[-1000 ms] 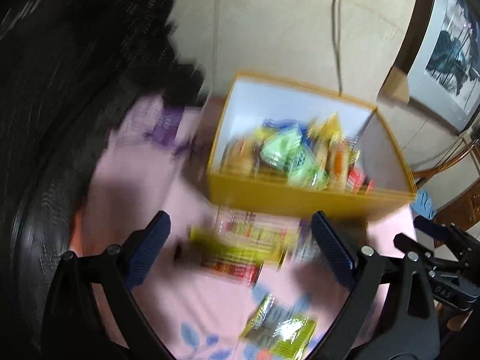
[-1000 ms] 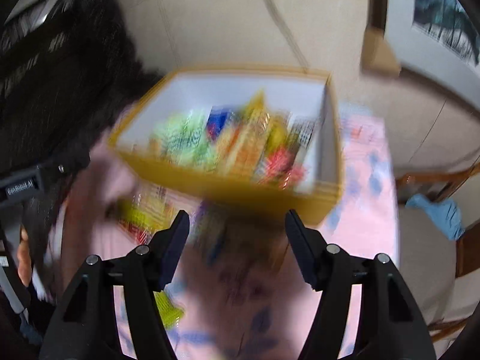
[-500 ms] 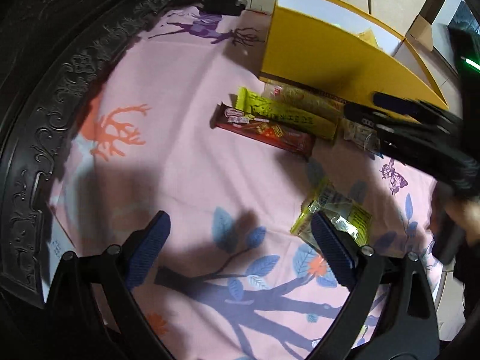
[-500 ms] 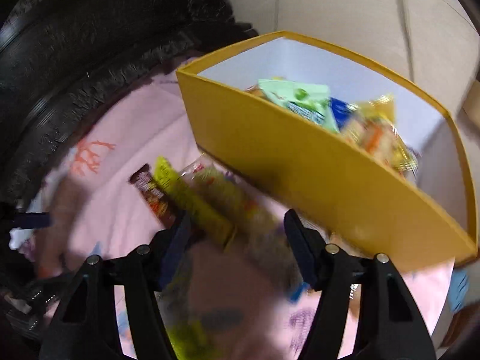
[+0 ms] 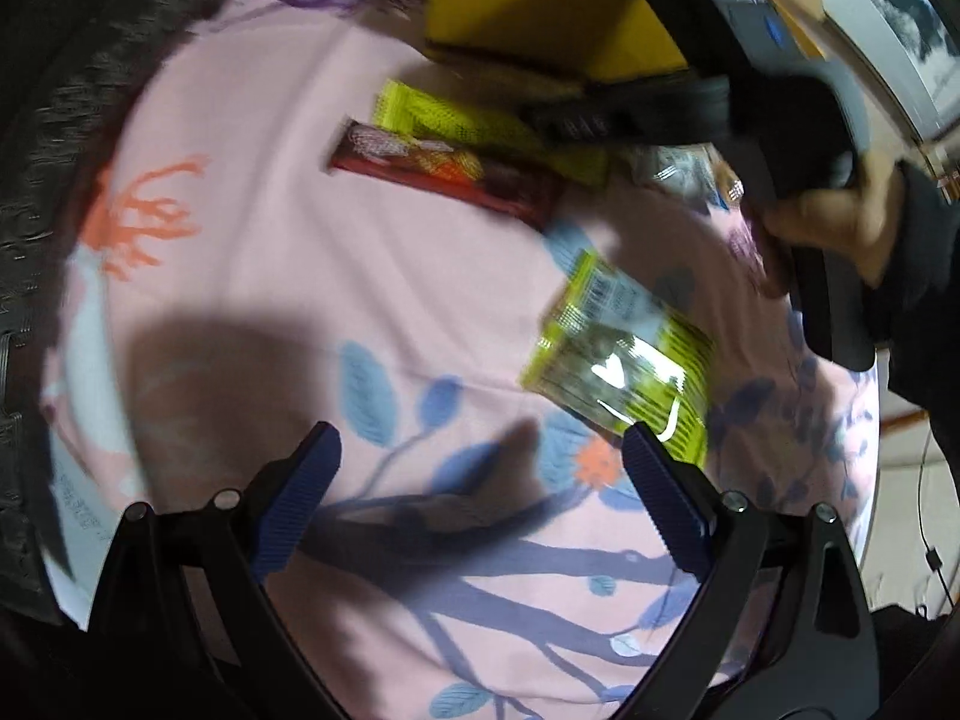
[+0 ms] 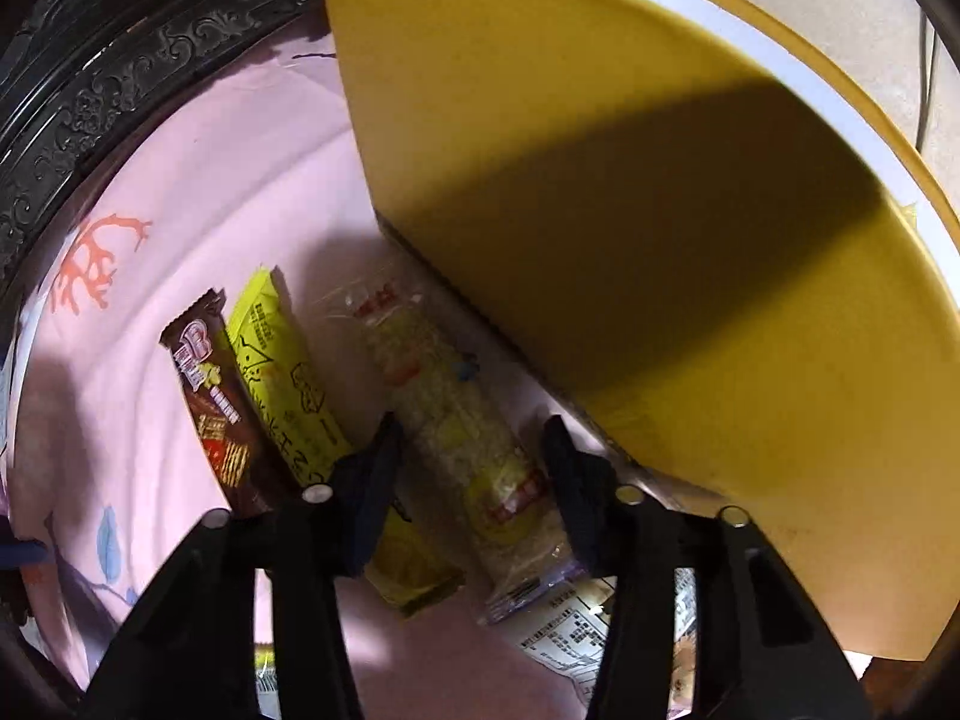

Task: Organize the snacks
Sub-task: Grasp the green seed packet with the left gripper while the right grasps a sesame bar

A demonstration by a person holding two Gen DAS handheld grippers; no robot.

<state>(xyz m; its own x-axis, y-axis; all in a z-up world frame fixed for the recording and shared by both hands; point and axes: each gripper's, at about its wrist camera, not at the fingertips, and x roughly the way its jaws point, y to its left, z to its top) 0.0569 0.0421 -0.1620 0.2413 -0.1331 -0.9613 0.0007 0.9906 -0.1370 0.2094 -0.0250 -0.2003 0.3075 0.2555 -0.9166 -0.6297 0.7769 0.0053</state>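
Since half a second ago, the right tongs (image 6: 474, 450) have been lowered close to the pink patterned cloth (image 6: 198, 192) on the surface, and the clear-wrapped rice cracker bar (image 6: 456, 432) is now framed between their two fingers; the left wrist view has been drawn nearer to the cloth, with the green snack packet (image 5: 624, 360) larger at 2 o'clock.

In the right wrist view, the right tongs are seen spread, one finger on either side of the rice cracker bar; contact with the wrapper cannot be told. The bar is laid lengthwise from 11 o'clock down to 6 o'clock, just beside the outer wall of the yellow box (image 6: 600, 210), which fills the 1 to 4 o'clock part of the view. A yellow-green bar (image 6: 282, 372) is laid just beside the cracker bar at 9 o'clock, and a brown chocolate wafer bar (image 6: 210, 402) is laid against that one, farther toward 9 o'clock. A printed white wrapper (image 6: 576, 630) is partly seen at 5 o'clock.

In the left wrist view, the left tongs (image 5: 480, 486) are held spread above bare cloth, with nothing between them. The green snack packet is seen just beyond the right-hand finger. The right hand (image 5: 840, 222) is seen blurred at 2 o'clock.
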